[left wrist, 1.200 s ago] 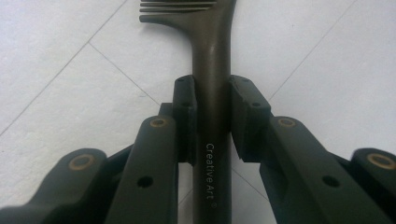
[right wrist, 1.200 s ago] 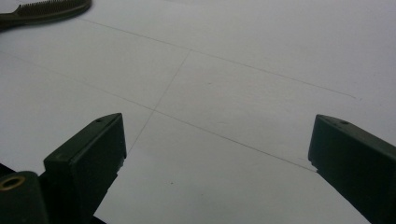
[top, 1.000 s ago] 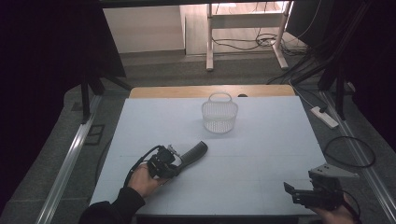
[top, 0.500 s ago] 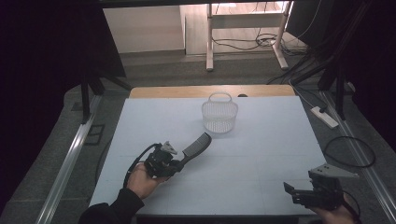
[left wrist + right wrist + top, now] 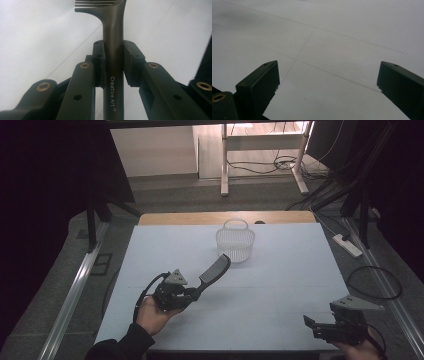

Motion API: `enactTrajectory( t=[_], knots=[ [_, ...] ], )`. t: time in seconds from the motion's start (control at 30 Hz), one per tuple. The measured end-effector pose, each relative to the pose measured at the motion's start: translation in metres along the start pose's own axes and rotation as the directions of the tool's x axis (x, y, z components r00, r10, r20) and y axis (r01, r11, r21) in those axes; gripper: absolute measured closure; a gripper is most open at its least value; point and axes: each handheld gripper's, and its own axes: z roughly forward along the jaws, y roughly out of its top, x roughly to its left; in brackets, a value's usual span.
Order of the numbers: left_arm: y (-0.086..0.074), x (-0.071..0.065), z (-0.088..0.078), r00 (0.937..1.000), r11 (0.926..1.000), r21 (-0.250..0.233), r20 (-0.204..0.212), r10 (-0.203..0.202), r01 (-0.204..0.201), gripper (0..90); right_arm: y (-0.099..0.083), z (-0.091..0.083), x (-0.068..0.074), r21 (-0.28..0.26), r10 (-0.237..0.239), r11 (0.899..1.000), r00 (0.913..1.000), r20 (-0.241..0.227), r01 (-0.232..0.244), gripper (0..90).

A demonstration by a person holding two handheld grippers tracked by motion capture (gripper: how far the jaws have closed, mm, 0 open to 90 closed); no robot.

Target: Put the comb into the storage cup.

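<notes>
Dim room, dark surround; light from far doorway; gripper views soft, hazy

The dark comb [image 5: 215, 270] is clamped by its handle, lifted off the table [image 5: 280, 285], teeth end toward the basket [image 5: 235, 241]. The white mesh basket stands upright near the far edge, centred.

The basket [image 5: 235, 243] sits on the table [image 5: 280, 285], near the back. The comb [image 5: 213, 270] is just in front of it, to the left. The right gripper [image 5: 310, 324] is far off at the front right corner.
</notes>
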Motion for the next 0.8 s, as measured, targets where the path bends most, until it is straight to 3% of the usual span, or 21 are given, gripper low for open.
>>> enactTrajectory(
  t=[0.27, 0.7, 0.8],
  knots=[
    [0.004, -0.007, -0.006, 0.9996, 0.995, -0.1, 0.027, 0.01, -0.007, 73.0, 0.0, -0.001, -0.001, -0.008, 0.009, 1.0, 0.9999, -0.005, -0.009, 4.6],
    [0.006, -0.012, -0.006, 0.9985, 0.992, -0.126, 0.051, 0.017, -0.011, 73.1, 0.001, -0.004, -0.002, -0.033, 0.001, 0.999, 0.9987, -0.05, -0.002, 0.0],
    [0.007, -0.014, -0.005, 0.9982, 0.9917, -0.128, 0.056, 0.021, -0.013, 73.0, 0.009, -0.005, 0.001, -0.048, -0.025, 0.999, 0.9951, -0.096, 0.02, 0.0]
  ],
)
